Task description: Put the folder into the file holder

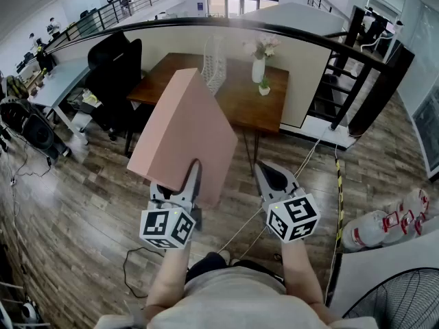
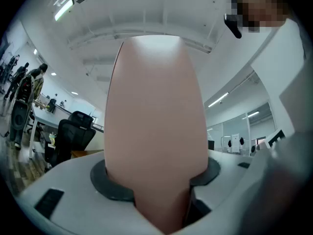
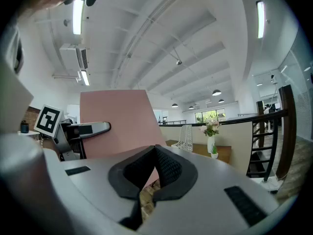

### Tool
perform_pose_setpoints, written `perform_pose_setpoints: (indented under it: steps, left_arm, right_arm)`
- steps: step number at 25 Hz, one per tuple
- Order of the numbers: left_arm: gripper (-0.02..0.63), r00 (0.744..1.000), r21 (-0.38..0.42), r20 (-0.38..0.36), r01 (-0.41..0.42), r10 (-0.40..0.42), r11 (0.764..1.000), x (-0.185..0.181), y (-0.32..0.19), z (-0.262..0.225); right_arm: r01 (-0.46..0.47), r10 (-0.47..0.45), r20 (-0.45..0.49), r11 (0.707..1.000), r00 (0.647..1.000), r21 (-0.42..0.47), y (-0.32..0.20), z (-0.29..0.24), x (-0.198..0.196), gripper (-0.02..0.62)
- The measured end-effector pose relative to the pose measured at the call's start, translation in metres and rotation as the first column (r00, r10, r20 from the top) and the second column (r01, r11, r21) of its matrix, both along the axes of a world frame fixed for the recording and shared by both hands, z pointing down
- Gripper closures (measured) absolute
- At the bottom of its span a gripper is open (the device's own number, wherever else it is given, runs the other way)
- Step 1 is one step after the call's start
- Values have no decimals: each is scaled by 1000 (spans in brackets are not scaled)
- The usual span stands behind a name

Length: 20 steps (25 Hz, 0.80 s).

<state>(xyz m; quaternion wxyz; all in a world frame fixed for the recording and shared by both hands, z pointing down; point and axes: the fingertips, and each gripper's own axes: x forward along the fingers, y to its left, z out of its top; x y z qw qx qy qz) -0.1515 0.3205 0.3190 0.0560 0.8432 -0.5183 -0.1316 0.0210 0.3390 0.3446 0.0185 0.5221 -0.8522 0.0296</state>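
A large pink folder [image 1: 185, 132] is held up in the air, tilted, in front of the person. My left gripper [image 1: 192, 177] is shut on its lower edge; in the left gripper view the folder [image 2: 155, 131] fills the middle, clamped between the dark pads [image 2: 112, 187]. My right gripper [image 1: 269, 173] hangs beside it on the right, shut, with nothing in it. From the right gripper view the folder [image 3: 115, 121] stands to the left, apart from the closed jaws. The white mesh file holder [image 1: 214, 64] stands on the brown table [image 1: 236, 105] ahead, some way beyond the folder.
A white vase of flowers [image 1: 258, 66] and a small plant [image 1: 264, 88] stand on the table right of the file holder. Black office chairs [image 1: 113, 70] stand at the table's left. A curved partition [image 1: 309, 60] rings the back, with stairs [image 1: 336, 88] at right. Cables [image 1: 295, 177] cross the wooden floor.
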Motion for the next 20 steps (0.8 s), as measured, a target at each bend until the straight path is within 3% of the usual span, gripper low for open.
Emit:
perform_pose_setpoints:
  steps: [11,16,20]
  left_arm:
    - [310,1000,-17,11,10,-10,1000,-7,-10,2]
    - [310,1000,-23,11,3,-3,1000,-13,-16,3]
    - [310,1000,-16,22,-10,10,1000,-15,-27,4]
  right_arm:
    - [-6,6,-20,1000,1000,-11,-11,4,-10,588]
    - [-29,30,75,1000,997,-4,-17,0,-11,588]
    - [-53,53,43,999,998,-8,-25,4,-10,586]
